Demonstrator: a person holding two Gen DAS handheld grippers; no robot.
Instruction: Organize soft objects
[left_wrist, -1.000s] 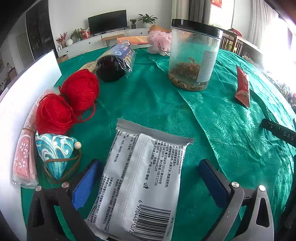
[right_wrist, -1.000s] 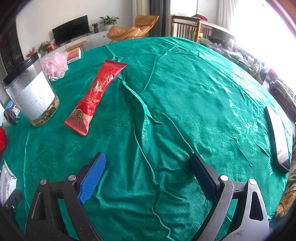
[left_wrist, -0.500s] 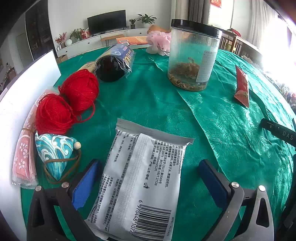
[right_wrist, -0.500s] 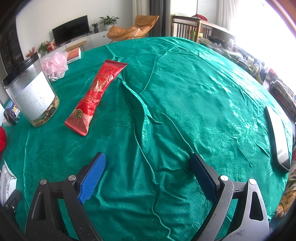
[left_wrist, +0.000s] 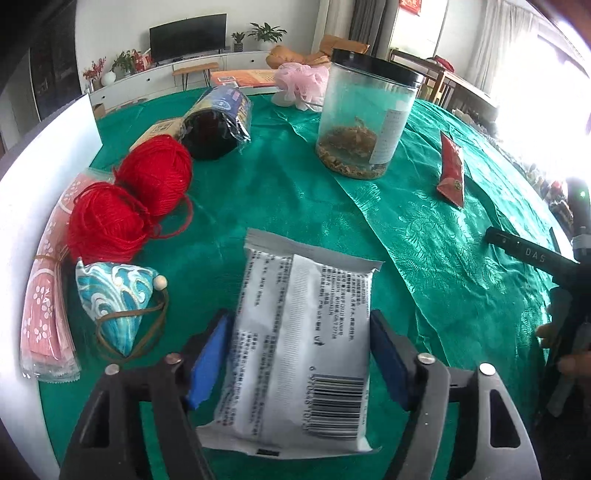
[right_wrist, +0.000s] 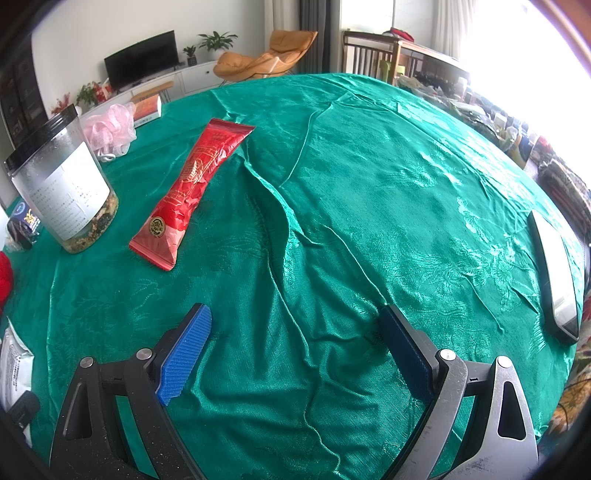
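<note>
My left gripper (left_wrist: 301, 354) is shut on a grey-white soft packet (left_wrist: 303, 332) with a barcode, its blue pads pressing both sides, just above the green tablecloth (left_wrist: 424, 229). Two red yarn balls (left_wrist: 125, 199), a blue wave-pattern pouch (left_wrist: 114, 302) and pink sachets (left_wrist: 44, 314) lie to its left beside a white board (left_wrist: 33, 177). My right gripper (right_wrist: 295, 347) is open and empty over bare cloth; the red pouch (right_wrist: 188, 192) lies ahead to its left.
A clear jar with a black lid (left_wrist: 365, 118), a dark wrapped cylinder (left_wrist: 218, 125) and a pink mesh sponge (left_wrist: 304, 83) stand at the back. A flat white device (right_wrist: 556, 280) lies at the right table edge.
My left gripper has closed its jaws onto the grey-white packet and lifted it slightly. My right gripper has not moved.
</note>
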